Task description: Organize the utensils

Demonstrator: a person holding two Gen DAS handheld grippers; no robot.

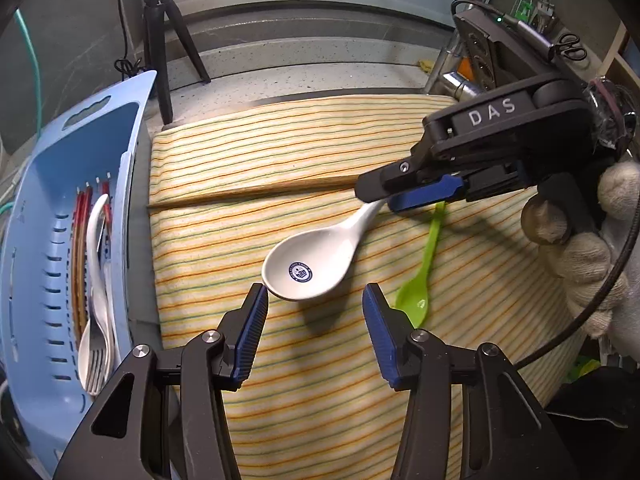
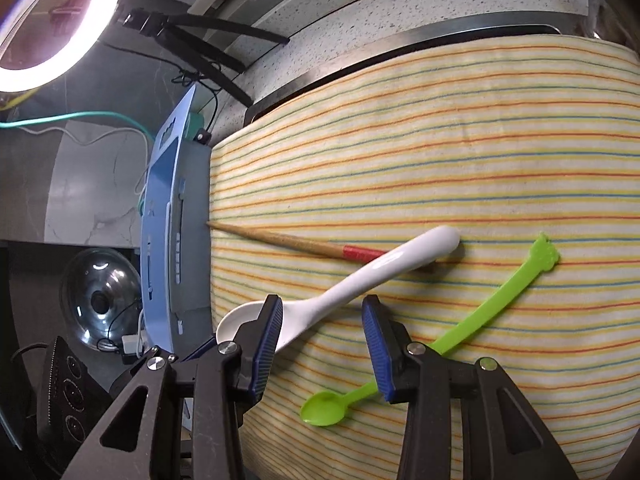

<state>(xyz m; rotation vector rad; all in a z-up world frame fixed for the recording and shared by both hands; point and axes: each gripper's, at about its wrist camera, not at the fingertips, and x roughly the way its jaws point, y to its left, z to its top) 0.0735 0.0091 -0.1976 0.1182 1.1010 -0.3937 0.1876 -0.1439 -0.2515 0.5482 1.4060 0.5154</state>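
2 grippers work over the striped cloth [image 2: 460, 152], with a blue basket [image 1: 36, 240] along its edge holding a fork [image 1: 93, 354] and other utensils. On the cloth lie a chopstick [image 2: 280, 240], a white ceramic spoon [image 1: 316, 258] and a green plastic spoon [image 2: 460, 330] (paw-shaped handle end). Left gripper [image 1: 316, 300] is spread wide at the white bowl; right gripper [image 2: 322, 316], equally parted, straddles the white handle.
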